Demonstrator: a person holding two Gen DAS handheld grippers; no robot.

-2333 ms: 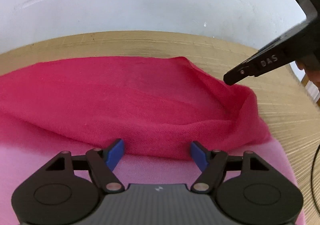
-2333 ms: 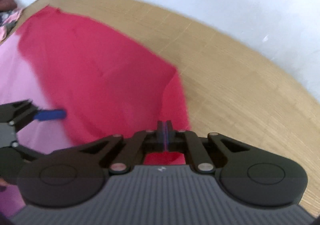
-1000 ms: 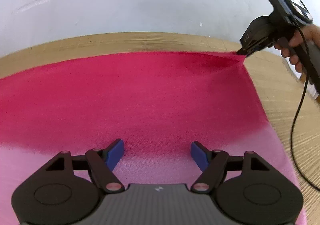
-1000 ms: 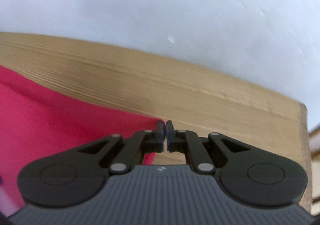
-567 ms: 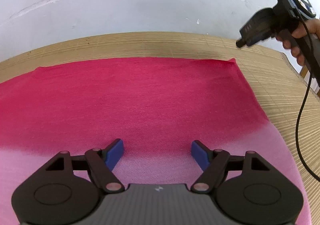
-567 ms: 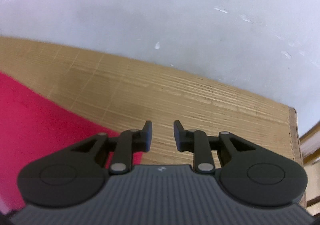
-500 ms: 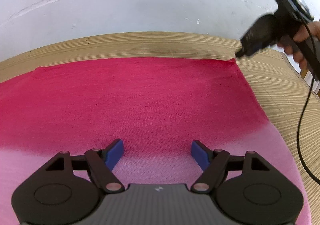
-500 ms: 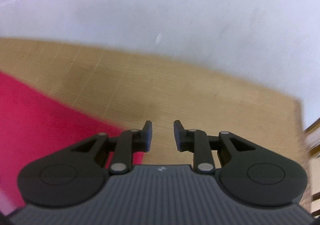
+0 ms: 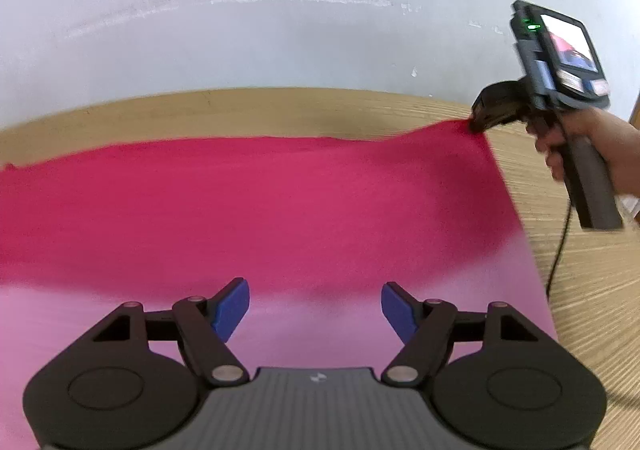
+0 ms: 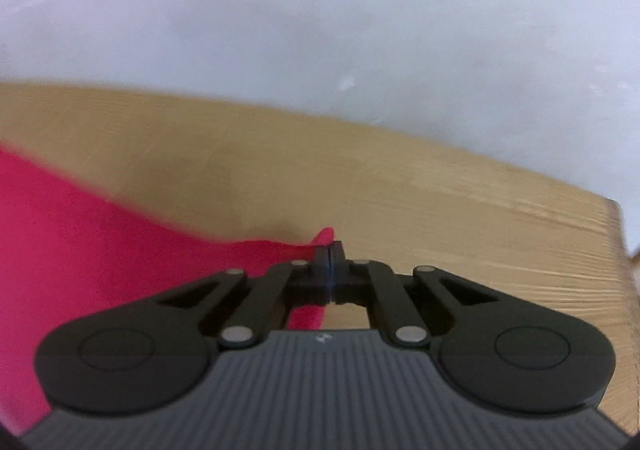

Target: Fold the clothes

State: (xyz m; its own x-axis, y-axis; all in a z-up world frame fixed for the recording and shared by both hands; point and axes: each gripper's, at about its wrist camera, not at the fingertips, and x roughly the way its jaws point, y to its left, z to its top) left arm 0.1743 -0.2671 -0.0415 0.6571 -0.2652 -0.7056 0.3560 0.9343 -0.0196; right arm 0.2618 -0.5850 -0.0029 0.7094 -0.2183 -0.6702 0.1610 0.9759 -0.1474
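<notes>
A red-to-pink cloth (image 9: 280, 201) lies spread over the wooden table (image 9: 240, 109), deep red at the far side and pale pink near me. My left gripper (image 9: 315, 304) hovers open over the pink part, with nothing between its blue pads. In the left wrist view my right gripper (image 9: 476, 125), held by a hand (image 9: 592, 145), pinches the cloth's far right corner and lifts it slightly. In the right wrist view that gripper (image 10: 329, 250) is shut on the red corner (image 10: 325, 236), which pokes out past the fingertips.
A white wall (image 9: 280, 29) rises behind the table. The table's right edge (image 10: 616, 250) lies close to the right gripper. A black cable (image 9: 558, 250) hangs from the right gripper's handle over bare wood at the right.
My right gripper, open just off the corner half a second ago, has shut on the cloth's far right corner and raised it. The left gripper has lifted a little and stays open.
</notes>
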